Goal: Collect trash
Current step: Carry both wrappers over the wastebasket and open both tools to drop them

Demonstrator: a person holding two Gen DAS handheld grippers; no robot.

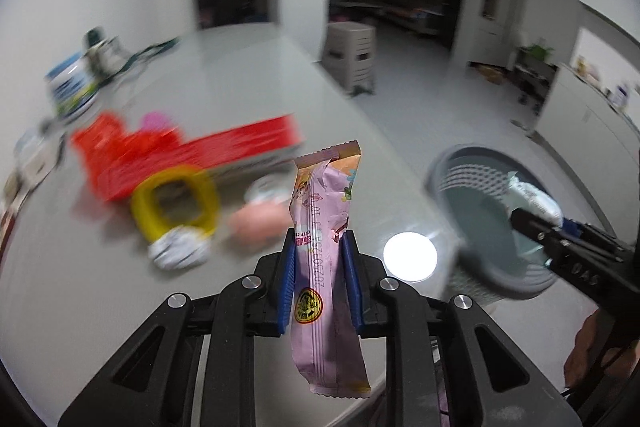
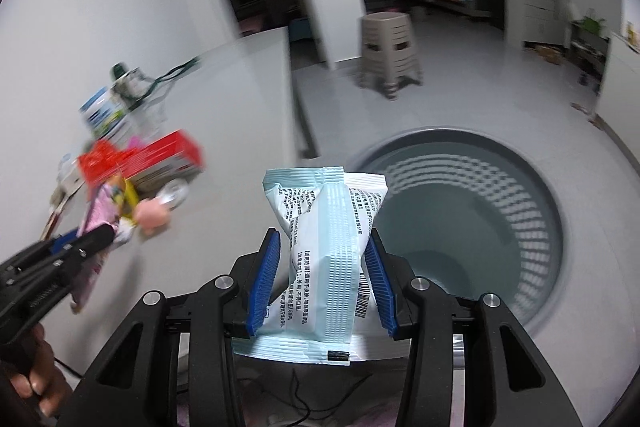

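Note:
My left gripper (image 1: 319, 241) is shut on a pink snack wrapper (image 1: 325, 211), which stands upright between the blue pads above the white table (image 1: 248, 75). My right gripper (image 2: 323, 247) is shut on a pale blue and white packet (image 2: 326, 227), held just left of the grey mesh bin (image 2: 464, 227). In the left wrist view that bin (image 1: 480, 211) lies to the right, with the right gripper (image 1: 532, 215) and its packet over it. The right wrist view shows the left gripper (image 2: 94, 241) with the pink wrapper (image 2: 98, 223) at the lower left.
On the table lie a red box (image 1: 192, 155), a yellow ring (image 1: 176, 201), a crumpled white wrapper (image 1: 178, 251), a pink lump (image 1: 260, 223) and a blue-and-white tin (image 1: 70, 87). A beige stool (image 1: 350, 57) stands on the floor beyond. A hand (image 2: 32, 383) grips the left tool.

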